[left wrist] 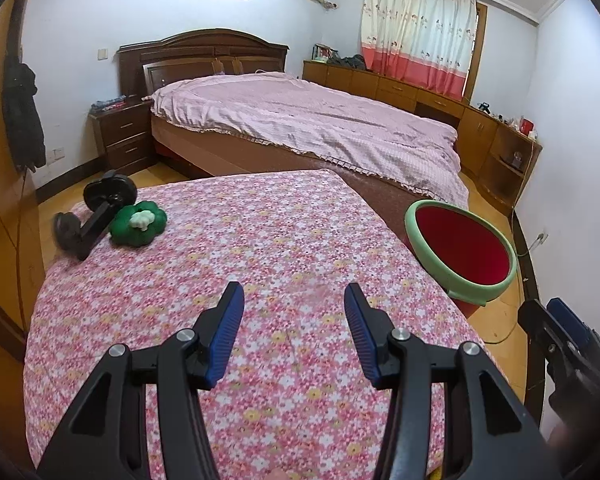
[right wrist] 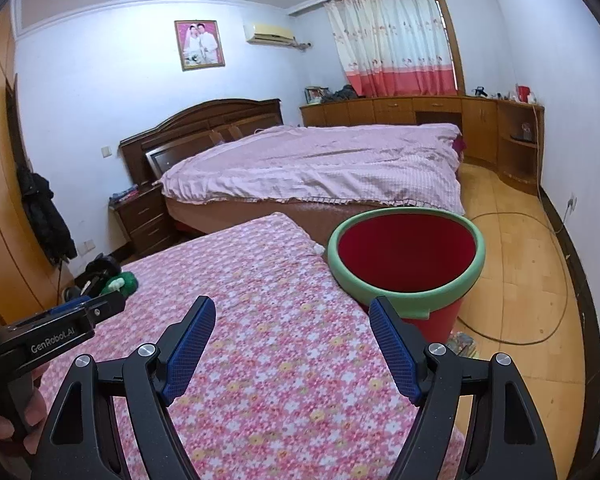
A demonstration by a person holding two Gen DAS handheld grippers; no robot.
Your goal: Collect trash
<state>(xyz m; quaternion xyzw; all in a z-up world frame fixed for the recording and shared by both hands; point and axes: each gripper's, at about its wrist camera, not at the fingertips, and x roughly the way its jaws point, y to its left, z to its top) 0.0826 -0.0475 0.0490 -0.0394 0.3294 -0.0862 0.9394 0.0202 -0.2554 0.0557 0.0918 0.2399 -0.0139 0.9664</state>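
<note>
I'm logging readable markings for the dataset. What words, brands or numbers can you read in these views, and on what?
"GenRobot.AI": white lettering on the black body of the left gripper, seen in the right wrist view.
Framed wall photo: no readable text.
Air conditioner: any marking too small to read.
Nothing else legible.

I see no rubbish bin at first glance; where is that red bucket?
The red bucket with the green rim stands on the floor off the floral table's right edge, in front of the bed.
</note>
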